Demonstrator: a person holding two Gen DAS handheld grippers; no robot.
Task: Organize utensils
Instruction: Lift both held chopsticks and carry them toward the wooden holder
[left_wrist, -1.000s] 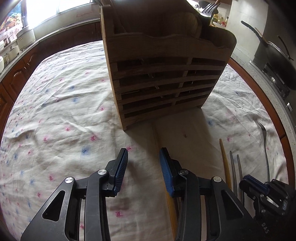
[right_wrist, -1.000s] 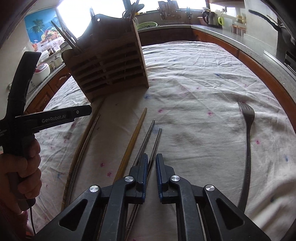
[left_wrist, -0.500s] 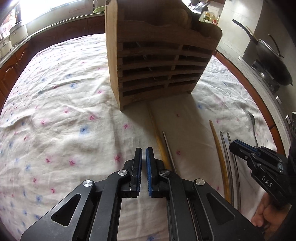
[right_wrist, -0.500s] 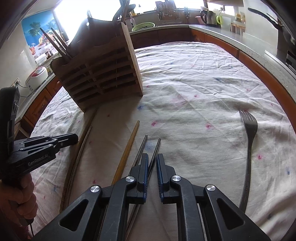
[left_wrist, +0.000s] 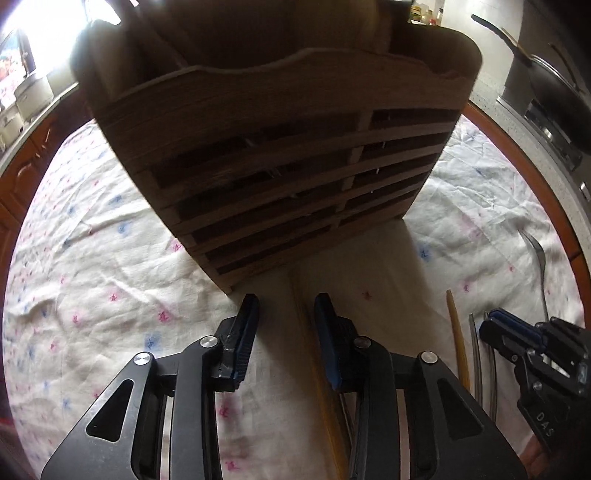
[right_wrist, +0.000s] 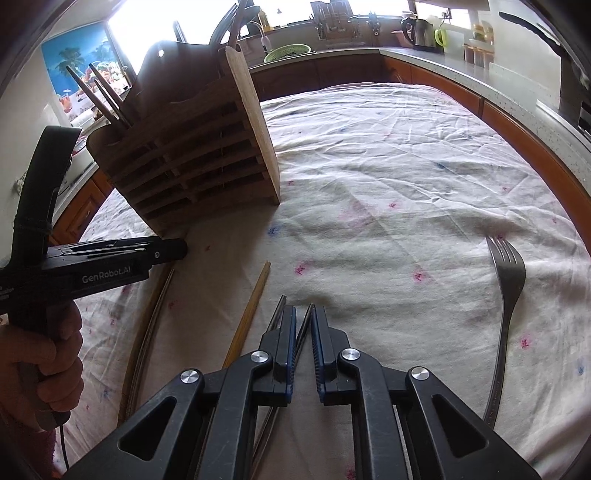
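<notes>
right wrist view, left to right: a hand (right_wrist: 40, 365) holds the left gripper (right_wrist: 177, 248) just before the wooden rack (right_wrist: 192, 147) on the cloth-covered surface (right_wrist: 388, 166), then a wooden chopstick (right_wrist: 251, 310), two metal chopsticks (right_wrist: 277, 310), and a fork (right_wrist: 506, 295) well apart. the right gripper (right_wrist: 303, 321) has its fingers nearly clenched around one metal chopstick's tip; whether they press it i cannot tell. left wrist view: left fingers (left_wrist: 246, 325) have just been opening, released and empty, another chopstick (left_wrist: 314, 354) on the cloth below them.
</notes>
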